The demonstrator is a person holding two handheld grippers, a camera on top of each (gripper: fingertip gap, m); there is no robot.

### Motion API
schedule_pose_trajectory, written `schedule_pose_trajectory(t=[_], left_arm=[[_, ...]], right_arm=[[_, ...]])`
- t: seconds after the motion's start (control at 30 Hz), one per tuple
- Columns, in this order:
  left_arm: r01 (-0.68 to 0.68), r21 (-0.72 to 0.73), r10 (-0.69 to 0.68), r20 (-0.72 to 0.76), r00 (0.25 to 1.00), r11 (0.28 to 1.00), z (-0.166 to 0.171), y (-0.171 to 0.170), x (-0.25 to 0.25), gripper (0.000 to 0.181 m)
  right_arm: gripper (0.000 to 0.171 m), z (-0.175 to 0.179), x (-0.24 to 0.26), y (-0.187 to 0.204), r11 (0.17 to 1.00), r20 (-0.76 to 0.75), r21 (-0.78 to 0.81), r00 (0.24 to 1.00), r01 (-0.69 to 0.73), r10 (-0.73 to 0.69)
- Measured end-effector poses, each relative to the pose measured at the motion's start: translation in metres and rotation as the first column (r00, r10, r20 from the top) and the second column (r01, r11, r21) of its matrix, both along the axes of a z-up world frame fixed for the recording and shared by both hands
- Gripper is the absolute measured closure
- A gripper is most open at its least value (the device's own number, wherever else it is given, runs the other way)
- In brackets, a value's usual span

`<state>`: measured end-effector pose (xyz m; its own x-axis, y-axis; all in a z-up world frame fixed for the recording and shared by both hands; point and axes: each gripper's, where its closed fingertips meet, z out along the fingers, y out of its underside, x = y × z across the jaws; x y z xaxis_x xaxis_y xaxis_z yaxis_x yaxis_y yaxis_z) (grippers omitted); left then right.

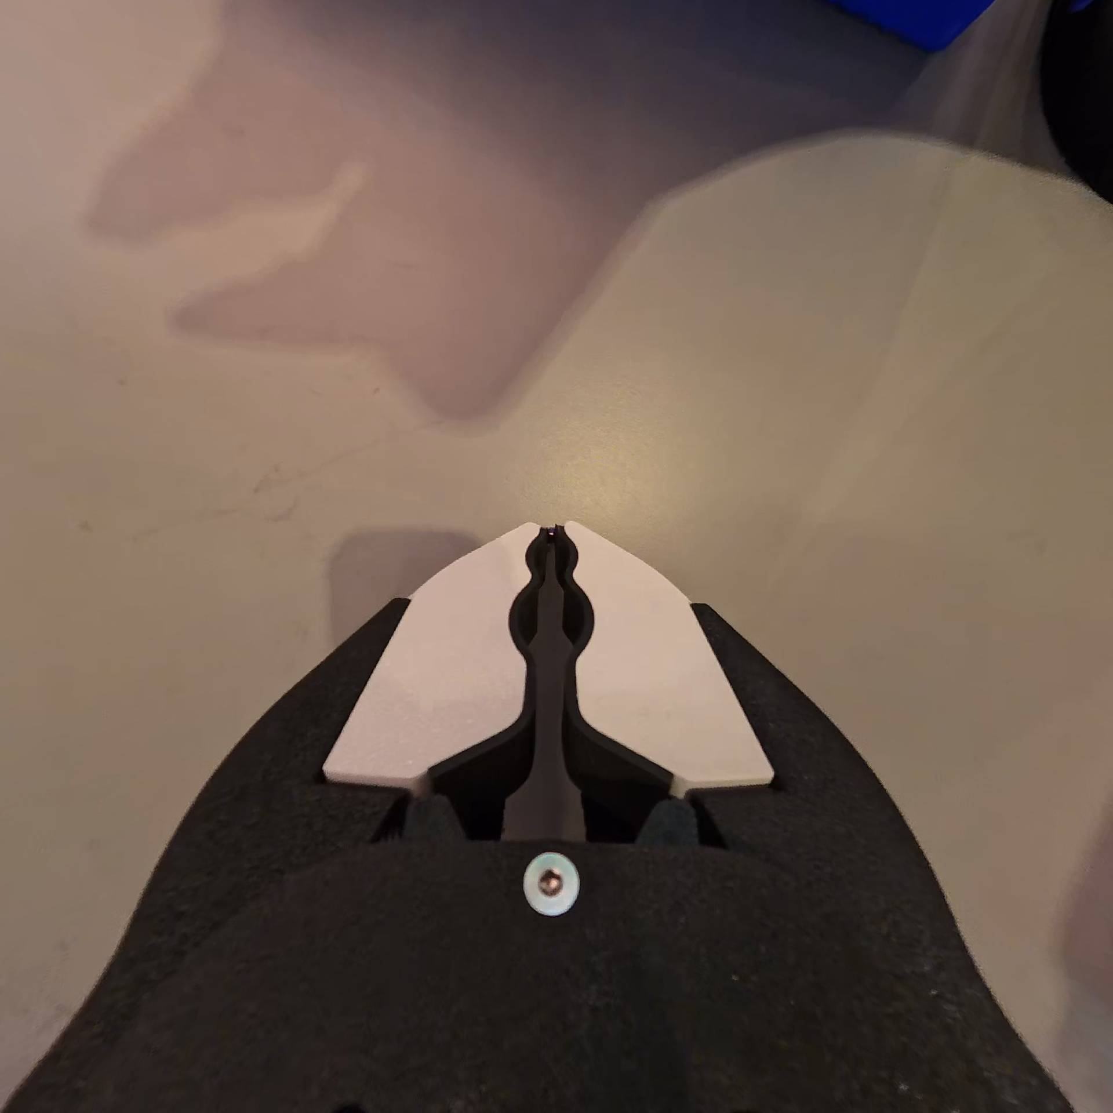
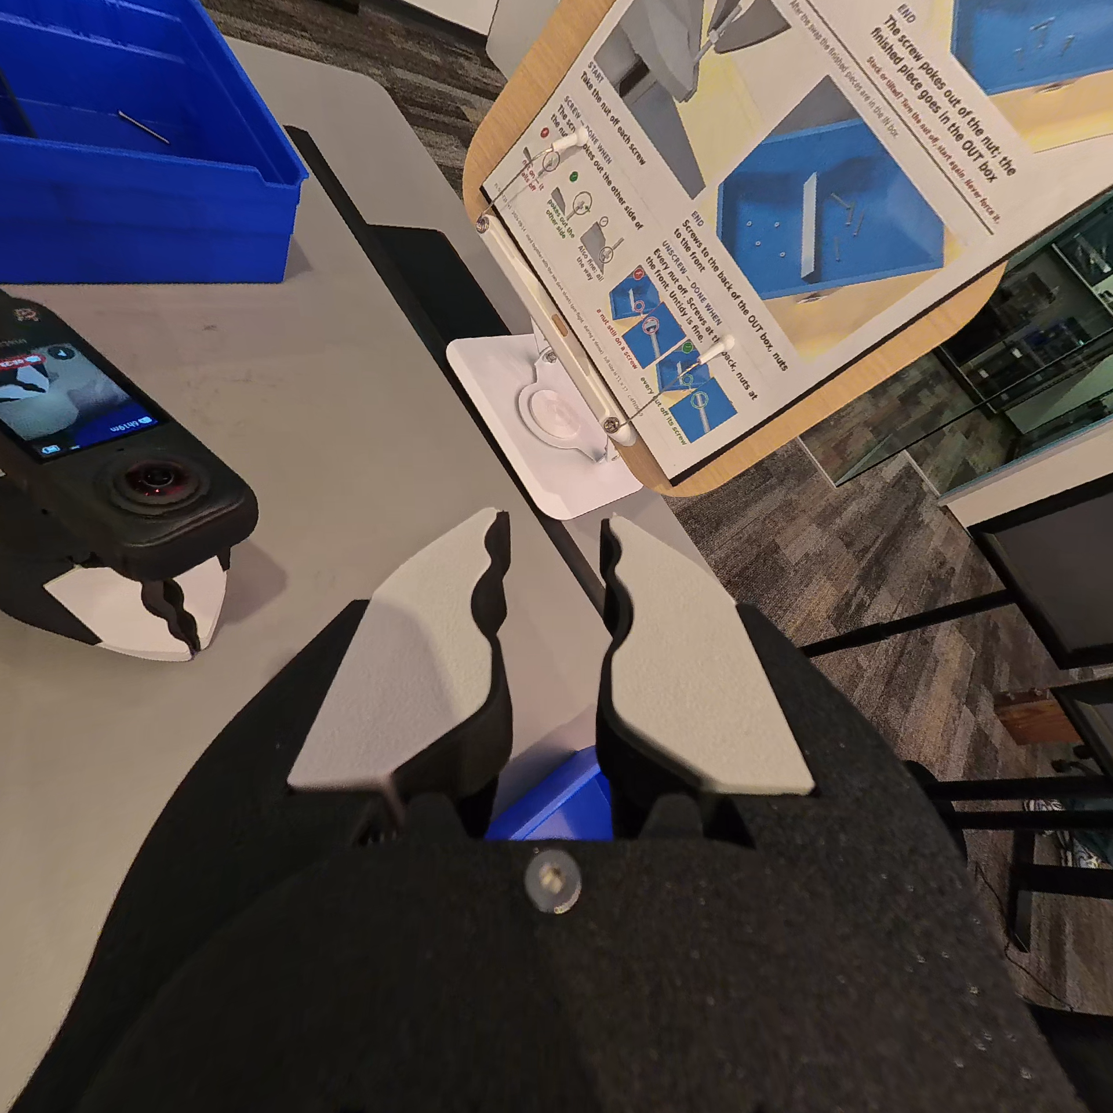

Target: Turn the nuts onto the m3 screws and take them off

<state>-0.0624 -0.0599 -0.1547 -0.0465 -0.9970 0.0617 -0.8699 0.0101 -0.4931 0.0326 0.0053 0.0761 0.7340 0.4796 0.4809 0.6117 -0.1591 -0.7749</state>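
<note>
Screw: one thin screw (image 2: 143,127) is seen lying in the blue bin (image 2: 180,199) at the upper left of the right wrist view.
Nut: none can be made out.
Left gripper (image 1: 554,529): its tips are pressed together on a tiny dark bit (image 1: 551,530); what the bit is cannot be told.
Right gripper (image 2: 553,525): it is held wide apart, with nothing in it.
Progress: no nut is seen on a screw, so most of the job is judged to be left.
Table (image 2: 337,373): pale grey and smooth, with a picture board (image 2: 783,211) on a white stand (image 2: 542,476) at its edge.
Room: striped grey carpet (image 2: 843,542) is seen at the right.
</note>
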Motion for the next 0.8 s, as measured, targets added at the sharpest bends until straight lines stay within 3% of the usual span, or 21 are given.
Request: schedule_pose_trajectory(t=[0.3,0.5,0.8], left_arm=[[-0.011,-0.001,0.011,0.0,1.0,1.0,-0.003,0.002,0.001,0.179],[-0.015,-0.019,0.016,0.053,0.998,1.0,0.008,0.004,0.004,0.165],[-0.123,0.04,0.113,0.19,0.975,0.992,0.073,0.038,-0.017,0.164]], right_arm=[[0.143,0.0,0.0,0.0,1.0,0.005,0.0,1.0,0.0,0.0],[0.143,0.0,0.001,0.0,1.0,0.013,0.004,1.0,0.004,-0.004],[0.143,0.005,0.005,-0.001,1.0,0.009,0.026,1.0,0.011,-0.011]])
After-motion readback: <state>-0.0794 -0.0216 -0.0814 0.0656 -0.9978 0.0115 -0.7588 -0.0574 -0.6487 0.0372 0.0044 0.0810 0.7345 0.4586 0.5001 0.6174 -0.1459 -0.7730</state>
